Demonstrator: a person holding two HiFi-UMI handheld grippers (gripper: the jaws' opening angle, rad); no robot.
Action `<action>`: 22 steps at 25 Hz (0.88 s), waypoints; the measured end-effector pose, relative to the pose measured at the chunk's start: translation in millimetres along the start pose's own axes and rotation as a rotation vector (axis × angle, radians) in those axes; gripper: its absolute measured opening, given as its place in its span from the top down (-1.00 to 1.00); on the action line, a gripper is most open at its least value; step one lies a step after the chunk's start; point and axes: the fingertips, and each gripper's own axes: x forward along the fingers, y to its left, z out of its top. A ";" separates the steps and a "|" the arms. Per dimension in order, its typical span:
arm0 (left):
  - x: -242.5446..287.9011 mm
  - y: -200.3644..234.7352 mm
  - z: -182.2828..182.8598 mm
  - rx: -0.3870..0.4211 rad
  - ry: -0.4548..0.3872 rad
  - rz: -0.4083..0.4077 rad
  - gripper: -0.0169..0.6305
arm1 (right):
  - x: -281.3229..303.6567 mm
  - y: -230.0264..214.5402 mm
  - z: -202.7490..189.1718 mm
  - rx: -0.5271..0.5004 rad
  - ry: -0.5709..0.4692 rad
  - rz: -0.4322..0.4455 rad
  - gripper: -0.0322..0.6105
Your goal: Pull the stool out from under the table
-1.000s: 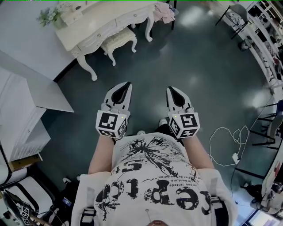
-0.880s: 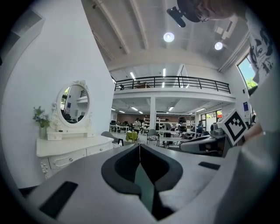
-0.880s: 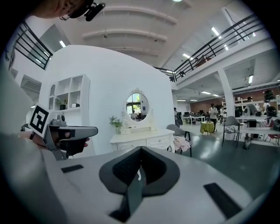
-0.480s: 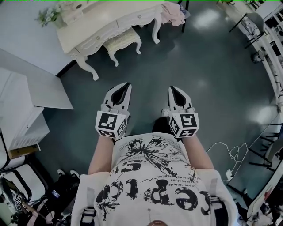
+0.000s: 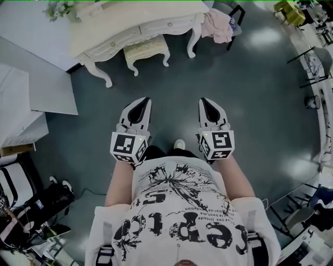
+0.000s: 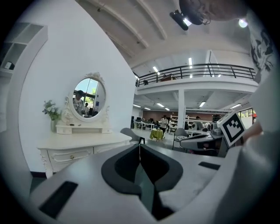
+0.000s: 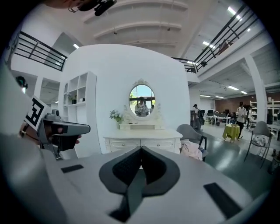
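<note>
Closed, empty: left claw (image 5: pixel 144 101), right claw (image 5: pixel 204 102), both well apart from stool (image 5: pixel 147 50) tucked under tabletop (image 5: pixel 130 23). Shirt (image 5: pixel 179 208) lettering upside down, unreadable.

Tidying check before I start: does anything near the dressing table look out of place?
Only a pink cloth, heaped loosely on the chair beside the table. The stool stands upright, partly under it.

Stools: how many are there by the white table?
1. The stool sits partly under the table, between its front legs. Another could be hidden beneath the tabletop.
</note>
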 end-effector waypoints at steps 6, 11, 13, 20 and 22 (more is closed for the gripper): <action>24.9 22.4 -34.9 -0.054 0.061 0.117 0.88 | 65.0 -23.5 -16.3 -0.021 0.041 0.105 0.85; 65.4 73.4 -54.1 -0.107 0.065 0.170 0.88 | 137.5 -31.9 -13.5 -0.046 0.032 0.140 0.85; 92.4 95.7 -55.7 -0.112 0.061 0.173 0.88 | 170.3 -37.1 -9.1 -0.059 0.032 0.152 0.85; 189.6 174.0 -39.4 -0.089 -0.002 0.142 0.88 | 287.4 -59.2 -4.6 -0.057 0.065 0.181 0.85; 207.5 191.7 -37.8 -0.082 -0.022 0.131 0.88 | 316.7 -64.0 -8.2 -0.048 0.073 0.187 0.85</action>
